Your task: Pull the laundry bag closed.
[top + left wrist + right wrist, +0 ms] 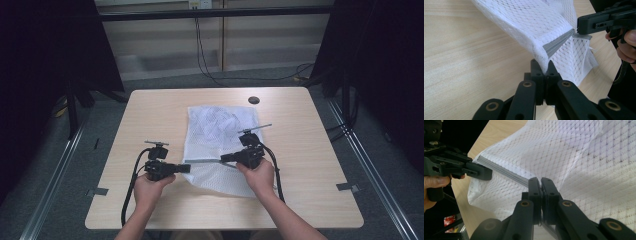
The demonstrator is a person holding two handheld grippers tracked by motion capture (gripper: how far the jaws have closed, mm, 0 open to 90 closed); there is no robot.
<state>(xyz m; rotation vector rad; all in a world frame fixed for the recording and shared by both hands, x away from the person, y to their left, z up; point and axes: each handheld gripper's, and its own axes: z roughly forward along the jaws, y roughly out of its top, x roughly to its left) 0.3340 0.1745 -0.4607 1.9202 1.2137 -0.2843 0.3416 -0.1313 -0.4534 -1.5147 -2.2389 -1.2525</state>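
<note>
A white mesh bag lies on the wooden table, and a grey zipper runs along its raised near part. My left gripper is shut on the bag's edge at the zipper's left end; in the left gripper view the jaws pinch the mesh just below the zipper. My right gripper is shut on the zipper further right, and its tip meets a small metal pull. In the right gripper view the jaws close on the zipper, with the left gripper beyond. The zipper is stretched between them.
A dark round cable hole sits near the table's far edge. Black curtains hang at both sides, and cables trail over the grey floor behind. Metal rails run along the floor on either side of the table.
</note>
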